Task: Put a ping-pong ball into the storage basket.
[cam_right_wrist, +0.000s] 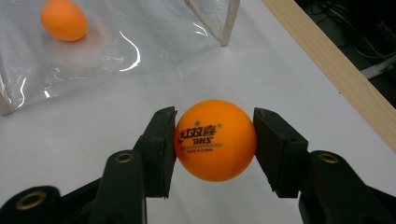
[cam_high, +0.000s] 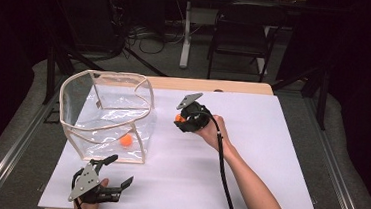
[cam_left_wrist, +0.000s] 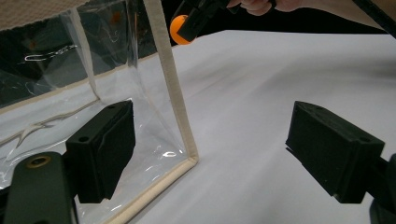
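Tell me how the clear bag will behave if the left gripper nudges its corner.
The clear bag is thin creased film on tape edging, so it probably flexes and slides, being light. The orange ball inside may roll.

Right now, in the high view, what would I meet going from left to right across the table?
Left tongs by the near edge → clear bag with an orange ball inside → right tongs clamped on a second orange ball → bare white tabletop.
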A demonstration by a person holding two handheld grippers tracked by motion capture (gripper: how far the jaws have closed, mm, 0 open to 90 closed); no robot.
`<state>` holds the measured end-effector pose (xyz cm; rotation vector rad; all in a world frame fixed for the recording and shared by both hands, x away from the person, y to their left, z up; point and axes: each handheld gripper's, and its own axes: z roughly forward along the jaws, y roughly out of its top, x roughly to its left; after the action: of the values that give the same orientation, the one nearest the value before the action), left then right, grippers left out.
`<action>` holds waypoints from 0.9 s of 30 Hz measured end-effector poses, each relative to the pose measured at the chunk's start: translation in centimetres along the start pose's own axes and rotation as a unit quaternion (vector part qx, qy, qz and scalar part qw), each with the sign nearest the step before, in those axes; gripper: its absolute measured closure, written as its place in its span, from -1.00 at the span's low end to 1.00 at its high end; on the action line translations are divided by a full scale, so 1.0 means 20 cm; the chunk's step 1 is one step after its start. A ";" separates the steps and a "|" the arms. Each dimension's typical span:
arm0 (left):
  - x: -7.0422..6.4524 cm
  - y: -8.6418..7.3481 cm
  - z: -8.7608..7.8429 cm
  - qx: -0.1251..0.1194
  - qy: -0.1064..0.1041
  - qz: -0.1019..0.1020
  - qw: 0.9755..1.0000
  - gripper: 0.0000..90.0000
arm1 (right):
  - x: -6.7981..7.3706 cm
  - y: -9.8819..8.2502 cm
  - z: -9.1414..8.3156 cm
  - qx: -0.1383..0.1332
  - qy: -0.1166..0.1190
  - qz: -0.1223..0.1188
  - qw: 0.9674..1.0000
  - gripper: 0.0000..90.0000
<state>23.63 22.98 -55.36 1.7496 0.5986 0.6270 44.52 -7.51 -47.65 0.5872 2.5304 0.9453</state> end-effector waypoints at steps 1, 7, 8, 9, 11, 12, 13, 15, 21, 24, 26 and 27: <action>0.00 0.00 0.00 0.000 0.000 0.000 1.000 -0.65 | 0.00 0.00 0.00 -0.002 0.000 -0.001 1.000 0.13; 0.00 0.00 0.00 0.000 0.000 0.000 1.000 -0.65 | 0.01 0.01 -0.02 -0.003 0.000 -0.005 1.000 0.13; 0.00 0.00 0.00 -0.001 0.001 0.000 1.000 -0.65 | 0.01 0.01 -0.02 -0.003 0.000 -0.005 1.000 0.13; 0.00 0.00 0.00 0.000 0.000 0.000 1.000 -0.65 | 0.01 0.01 -0.02 -0.003 0.001 -0.005 1.000 0.13; 0.00 0.00 0.00 0.000 0.000 -0.001 1.000 -0.65 | 0.01 0.01 -0.03 -0.004 0.002 -0.006 1.000 0.13; 0.00 0.00 0.00 0.000 0.000 -0.001 1.000 -0.65 | 0.01 0.01 -0.03 -0.004 0.001 -0.006 1.000 0.13; 0.00 0.00 0.00 0.000 0.000 -0.001 1.000 -0.65 | 0.01 0.01 -0.03 -0.004 0.001 -0.007 1.000 0.13; 0.00 0.00 0.00 0.000 0.000 -0.001 1.000 -0.65 | 0.02 0.02 -0.04 -0.005 0.001 -0.008 1.000 0.13; 0.00 0.00 0.00 0.000 0.000 -0.001 1.000 -0.65 | 0.02 0.03 -0.06 -0.011 0.002 -0.011 1.000 0.13; 0.00 0.00 0.00 0.000 0.000 -0.001 1.000 -0.65 | 0.02 0.03 -0.07 -0.013 0.002 -0.009 1.000 0.13; 0.00 0.00 0.00 0.000 0.000 -0.001 1.000 -0.65 | 0.02 0.03 -0.07 -0.016 0.001 -0.011 1.000 0.13; 0.00 0.00 0.00 -0.001 0.000 -0.001 1.000 -0.65 | 0.02 0.04 -0.08 -0.017 0.001 -0.011 1.000 0.13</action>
<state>23.65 22.96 -55.37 1.7480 0.5996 0.6271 43.65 -7.64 -46.16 0.5471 2.5133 0.9793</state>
